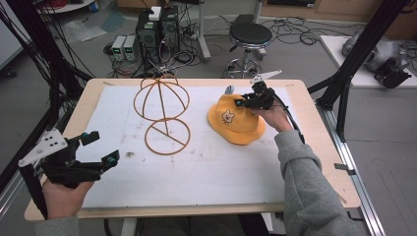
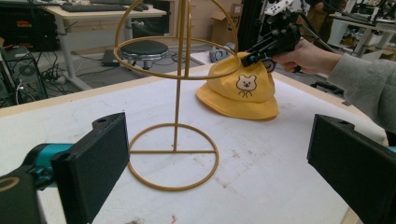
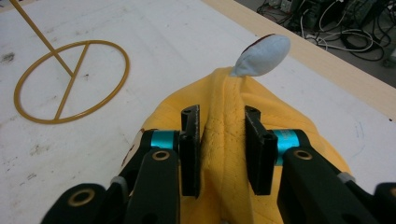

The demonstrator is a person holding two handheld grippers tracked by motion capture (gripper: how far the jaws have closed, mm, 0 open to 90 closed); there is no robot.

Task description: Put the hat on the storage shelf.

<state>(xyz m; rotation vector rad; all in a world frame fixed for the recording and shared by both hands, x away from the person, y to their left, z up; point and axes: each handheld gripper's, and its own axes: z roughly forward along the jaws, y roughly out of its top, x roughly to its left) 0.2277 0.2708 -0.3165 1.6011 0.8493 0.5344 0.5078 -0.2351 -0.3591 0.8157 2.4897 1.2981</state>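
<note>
High view: yellow hat [image 1: 235,123] sitting brim-down on the right half of the bench [image 1: 314,147], crown up, bear face toward the near edge; right gripper [image 1: 246,102] down on the crown, jaws pinched on a fold of fabric. Wire hat stand [image 1: 162,115] upright at mid-bench, well apart from the hat. Left gripper [image 1: 101,147] hovering at the near left corner, jaws wide, holding nothing. Left gripper view: 2 black jaws far apart at the bottom, stand's ring base [image 2: 173,156] between them farther off, hat [image 2: 240,91] beyond at the right. Right gripper view: jaws narrow, clamped on a raised ridge of the crown [image 3: 223,126], pale ear [image 3: 261,55] standing beyond. Likely soft, light, floppy; no real long axis, opening facing down. Best taken at the crown, as here, or at the brim.
</note>
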